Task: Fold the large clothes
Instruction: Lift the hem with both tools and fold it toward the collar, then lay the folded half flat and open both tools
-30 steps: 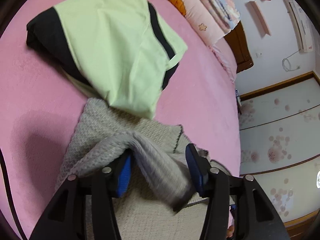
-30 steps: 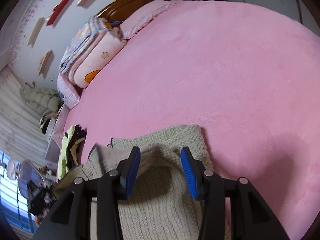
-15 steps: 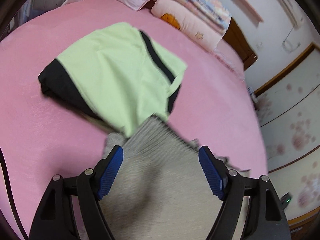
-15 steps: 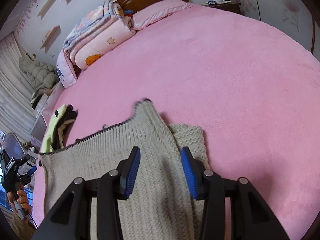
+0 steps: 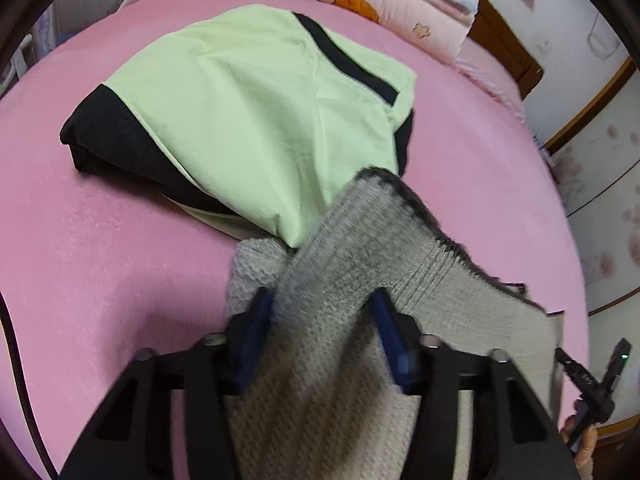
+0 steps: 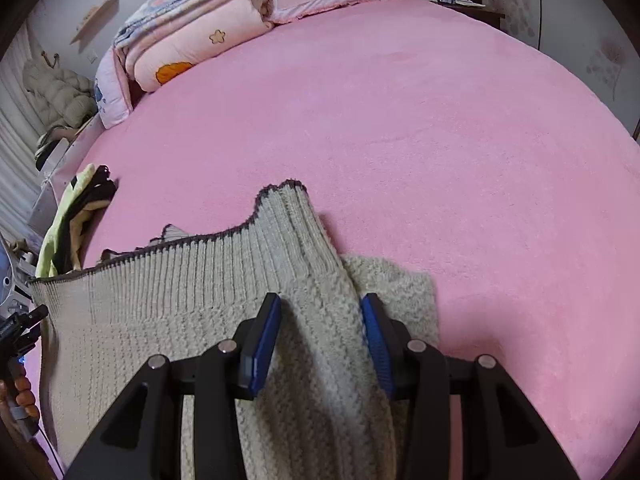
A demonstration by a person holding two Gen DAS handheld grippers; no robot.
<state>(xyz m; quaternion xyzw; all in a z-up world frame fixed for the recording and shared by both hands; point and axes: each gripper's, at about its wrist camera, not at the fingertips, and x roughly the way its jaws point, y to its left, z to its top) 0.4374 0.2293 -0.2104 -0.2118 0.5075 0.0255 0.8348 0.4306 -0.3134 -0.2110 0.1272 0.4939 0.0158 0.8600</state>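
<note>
Both grippers clamped sweater hem: left gripper [image 5: 324, 336], right gripper [image 6: 320, 344]. Knit sweater [image 6: 192, 304] lay at near bed [image 6: 420, 128] edge, ribbed hem touching green jacket [image 5: 256, 116]; bare pink surface stretched beyond.

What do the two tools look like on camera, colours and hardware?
Both match: the left tool and right tool have matte black angular frames with triangular cut-outs, silver round fasteners, and blue pads lining the fingers. A thin dark cable runs along the left view's edge.
</note>
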